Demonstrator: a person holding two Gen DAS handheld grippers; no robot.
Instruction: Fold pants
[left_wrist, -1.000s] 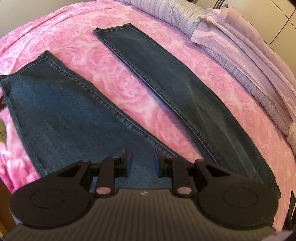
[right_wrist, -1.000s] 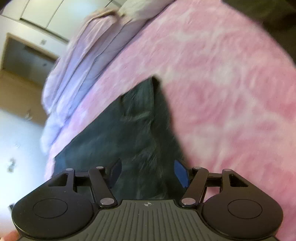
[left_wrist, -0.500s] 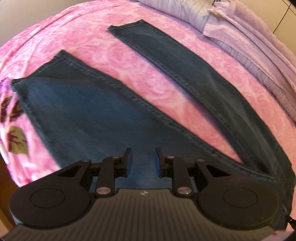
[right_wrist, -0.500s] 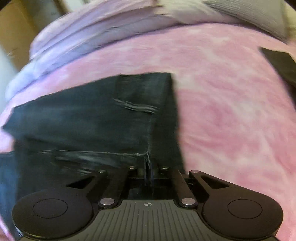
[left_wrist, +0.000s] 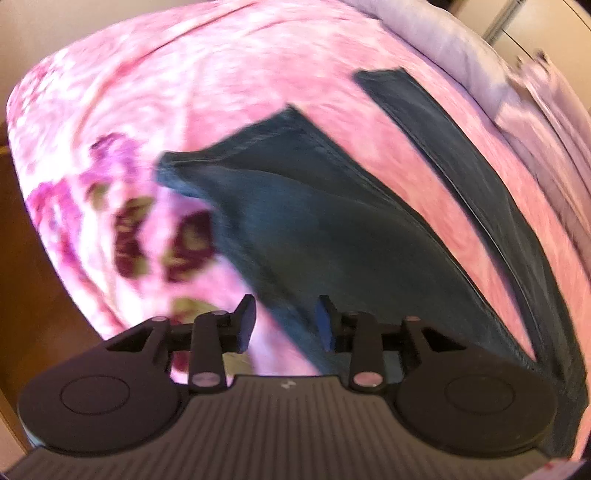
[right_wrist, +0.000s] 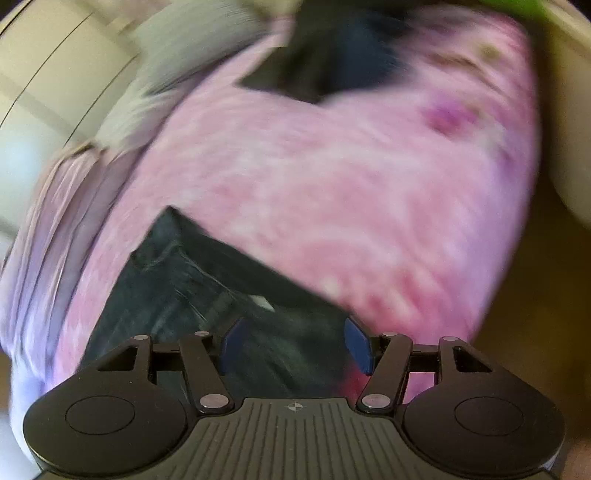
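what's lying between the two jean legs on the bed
Only bare pink floral blanket: a wedge of it separates the near leg from the far leg, narrowing toward the crotch. The left wrist view shows this; nothing else lies there.

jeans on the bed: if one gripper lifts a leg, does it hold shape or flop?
Probably flops: the jeans already ripple and lie bunched near the hem. Likely heavy for cloth, since thick seams show, so the leg should sag and trail. The pink blanket looks plush, so dragging may tug it.
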